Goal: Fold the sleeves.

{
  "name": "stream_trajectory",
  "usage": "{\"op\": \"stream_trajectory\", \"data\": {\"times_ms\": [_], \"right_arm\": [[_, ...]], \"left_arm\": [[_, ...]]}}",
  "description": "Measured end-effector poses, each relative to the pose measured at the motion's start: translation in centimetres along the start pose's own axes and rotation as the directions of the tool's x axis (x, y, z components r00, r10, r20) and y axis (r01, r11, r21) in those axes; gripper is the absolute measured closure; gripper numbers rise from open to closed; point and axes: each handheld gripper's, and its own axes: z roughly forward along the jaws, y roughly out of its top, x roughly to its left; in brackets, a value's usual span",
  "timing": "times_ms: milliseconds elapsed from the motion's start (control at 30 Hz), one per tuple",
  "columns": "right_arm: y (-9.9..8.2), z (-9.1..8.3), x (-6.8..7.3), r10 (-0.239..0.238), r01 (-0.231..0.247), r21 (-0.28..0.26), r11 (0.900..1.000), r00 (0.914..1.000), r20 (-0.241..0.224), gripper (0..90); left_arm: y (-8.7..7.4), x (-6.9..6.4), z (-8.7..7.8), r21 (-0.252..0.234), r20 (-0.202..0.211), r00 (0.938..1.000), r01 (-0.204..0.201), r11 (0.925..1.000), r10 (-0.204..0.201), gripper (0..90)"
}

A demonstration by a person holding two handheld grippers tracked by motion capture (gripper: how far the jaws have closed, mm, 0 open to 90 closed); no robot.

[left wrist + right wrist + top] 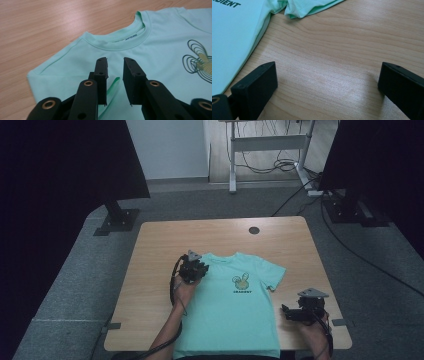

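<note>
A mint-green T-shirt (pixel 235 315) with a rabbit print (pixel 242 282) lies flat, front up, on the wooden table (pixel 160 250), its hem at the near edge. My left gripper (pixel 192 270) rests on the shirt's left shoulder, just below the collar (pixel 117 41). Its jaws (pixel 115 61) stand a little apart, and a raised ridge of fabric (pixel 112 87) sits loose between them without being pinched. My right gripper (pixel 287 312) hovers over bare wood to the right of the shirt (pixel 232 37), with its jaws wide open (pixel 327 72) and nothing between them. The right sleeve (pixel 309 7) lies crumpled ahead of it.
A round cable hole (pixel 254 230) sits near the table's far edge. Black stands (pixel 117 217) and dark curtains flank the table, and a white desk frame (pixel 265 145) with cables stands behind it. Bare wood surrounds the shirt on both sides and beyond the collar.
</note>
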Motion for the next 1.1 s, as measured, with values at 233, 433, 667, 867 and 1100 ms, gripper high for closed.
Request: {"op": "stream_trajectory", "data": {"times_ms": [233, 433, 667, 867, 1100], "right_arm": [[0.0, 0.0, 0.0, 0.0, 0.0, 0.0, 1.0, 1.0, 0.0, 1.9], [0.0, 0.0, 0.0, 0.0, 0.0, 0.001, 1.0, 1.0, 0.0, 1.9], [0.0, 0.0, 0.0, 0.001, -0.001, 0.0, 1.0, 1.0, 0.0, 1.9], [0.0, 0.0, 0.0, 0.001, -0.001, 0.0, 1.0, 1.0, 0.0, 1.9], [0.0, 0.0, 0.0, 0.001, -0.001, 0.0, 1.0, 1.0, 0.0, 1.9]], "left_arm": [[-0.3, 2.0, -1.6, 0.003, -0.012, 0.9994, 0.034, 0.9994, -0.034, 68.1], [-0.8, 3.9, -2.8, 0.002, -0.026, 0.9973, 0.069, 0.9976, -0.069, 60.1], [-1.6, 6.2, -4.0, -0.014, -0.07, 0.9904, 0.118, 0.9929, -0.119, 45.4], [-2.9, 7.7, -4.2, 0.003, -0.096, 0.983, 0.157, 0.9875, -0.156, 41.5], [-4.5, 8.1, -4.0, 0.029, -0.091, 0.9799, 0.181, 0.9831, -0.178, 40.1]]}}
